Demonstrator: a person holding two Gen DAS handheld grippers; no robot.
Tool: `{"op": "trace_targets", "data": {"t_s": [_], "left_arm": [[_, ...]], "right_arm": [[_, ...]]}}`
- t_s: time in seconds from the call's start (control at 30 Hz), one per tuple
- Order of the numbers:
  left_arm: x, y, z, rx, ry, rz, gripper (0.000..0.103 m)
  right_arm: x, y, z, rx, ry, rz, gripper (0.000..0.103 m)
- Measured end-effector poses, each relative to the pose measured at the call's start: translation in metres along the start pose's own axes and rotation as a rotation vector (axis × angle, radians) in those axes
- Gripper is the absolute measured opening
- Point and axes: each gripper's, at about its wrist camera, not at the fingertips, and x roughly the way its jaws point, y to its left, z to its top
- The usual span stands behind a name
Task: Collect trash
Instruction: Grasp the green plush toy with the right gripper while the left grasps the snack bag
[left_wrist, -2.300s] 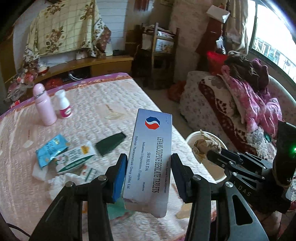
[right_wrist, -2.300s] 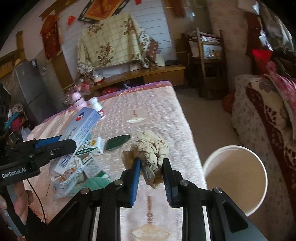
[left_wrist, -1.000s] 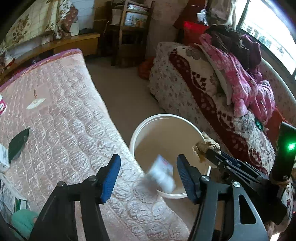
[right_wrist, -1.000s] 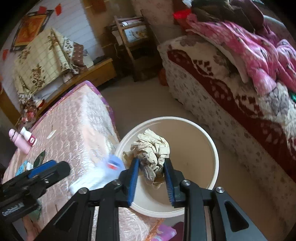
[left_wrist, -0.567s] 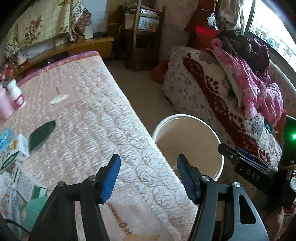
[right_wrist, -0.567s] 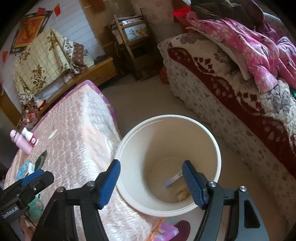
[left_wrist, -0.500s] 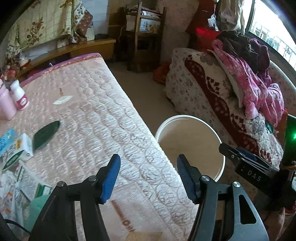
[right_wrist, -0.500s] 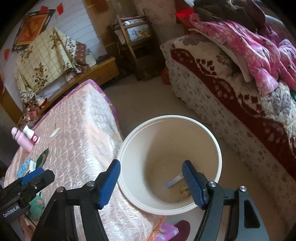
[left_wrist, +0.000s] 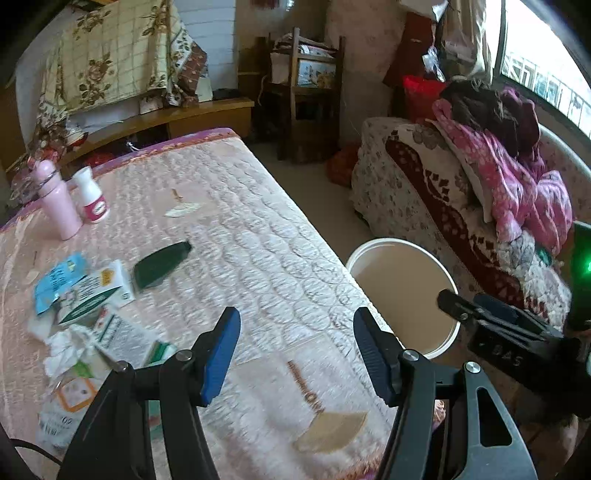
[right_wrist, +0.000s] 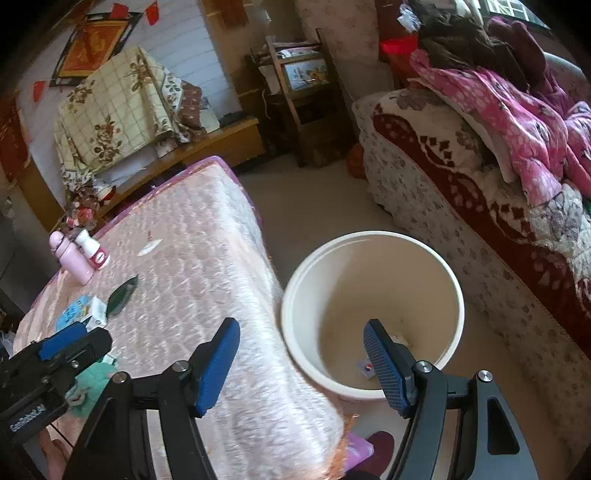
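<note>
A white bucket (left_wrist: 448, 275) (right_wrist: 291, 295) stands on the floor beside the pink quilted table (left_wrist: 236, 236) (right_wrist: 192, 266). A tablet box (right_wrist: 366, 368) and crumpled paper (right_wrist: 400, 339) lie at its bottom. My left gripper (left_wrist: 295, 350) is open and empty above the table's near end. My right gripper (right_wrist: 301, 363) is open and empty over the table edge and the bucket. Trash lies on the table's left: a dark green wrapper (left_wrist: 160, 263), a blue packet (left_wrist: 55, 278), small cartons (left_wrist: 99, 295) and crumpled tissue (left_wrist: 64, 349).
A pink bottle (left_wrist: 61, 201) and a white bottle (left_wrist: 90, 195) stand at the table's far left. A sofa (right_wrist: 461, 192) with pink bedding (left_wrist: 517, 177) runs along the right. A wooden shelf (left_wrist: 306, 92) and a low cabinet (left_wrist: 166, 118) stand at the back.
Both grippers opened and dropped the tablet box and the paper wad into the bucket. Both now swing back toward the table, and the trash pile has come into the left view.
</note>
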Motion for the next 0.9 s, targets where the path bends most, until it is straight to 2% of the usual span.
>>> {"op": "trace_targets", "data": {"t_s": [0.13, 0.23, 0.43, 0.63, 0.7, 0.9], "left_arm": [[-0.024, 0.021, -0.004, -0.031, -0.025, 0.006, 0.072], [-0.036, 0.034, -0.009, -0.035, -0.026, 0.021, 0.072], [-0.058, 0.051, -0.022, -0.02, -0.035, 0.069, 0.072], [-0.082, 0.084, -0.034, -0.057, -0.045, 0.097, 0.072], [-0.089, 0.097, -0.037, -0.078, -0.047, 0.091, 0.072], [-0.098, 0.145, -0.042, -0.142, -0.061, 0.004, 0.072]], "right_arm": [[-0.007, 0.029, -0.001, -0.058, 0.009, 0.029, 0.073], [-0.014, 0.049, -0.003, -0.086, -0.006, 0.063, 0.073], [-0.01, 0.082, -0.008, -0.131, 0.019, 0.107, 0.073], [-0.014, 0.119, -0.016, -0.169, 0.024, 0.165, 0.073], [-0.015, 0.133, -0.019, -0.191, 0.028, 0.183, 0.073], [-0.012, 0.167, -0.03, -0.247, 0.055, 0.232, 0.073]]}}
